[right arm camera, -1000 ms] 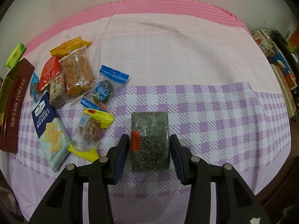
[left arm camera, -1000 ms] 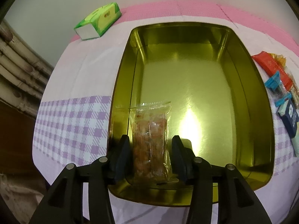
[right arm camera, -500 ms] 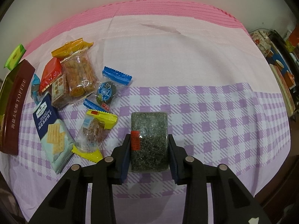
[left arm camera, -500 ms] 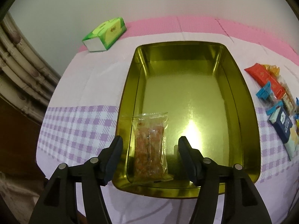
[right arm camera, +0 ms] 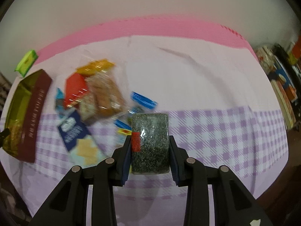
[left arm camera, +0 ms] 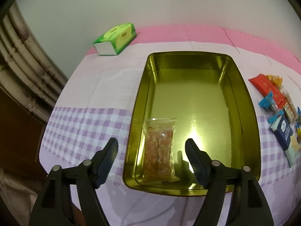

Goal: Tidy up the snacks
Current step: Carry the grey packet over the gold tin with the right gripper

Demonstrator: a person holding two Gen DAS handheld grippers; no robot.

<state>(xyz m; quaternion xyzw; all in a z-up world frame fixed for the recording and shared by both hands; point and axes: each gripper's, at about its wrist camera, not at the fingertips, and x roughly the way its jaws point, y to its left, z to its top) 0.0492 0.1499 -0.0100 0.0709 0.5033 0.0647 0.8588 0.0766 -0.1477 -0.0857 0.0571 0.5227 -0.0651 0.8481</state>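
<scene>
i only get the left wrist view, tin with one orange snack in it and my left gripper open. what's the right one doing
Observer: The right gripper is shut on a dark speckled snack pack, one finger on each side of it.
Operator: is it on the cloth or in the air
Observer: The right wrist view is motion-blurred, so I cannot tell for sure; the pack's far end overlaps the blue-ended wrappers behind it.
Operator: where's the tin from there
Observer: At the far left of the right wrist view: the gold tin, with a maroon side bearing lettering.
</scene>
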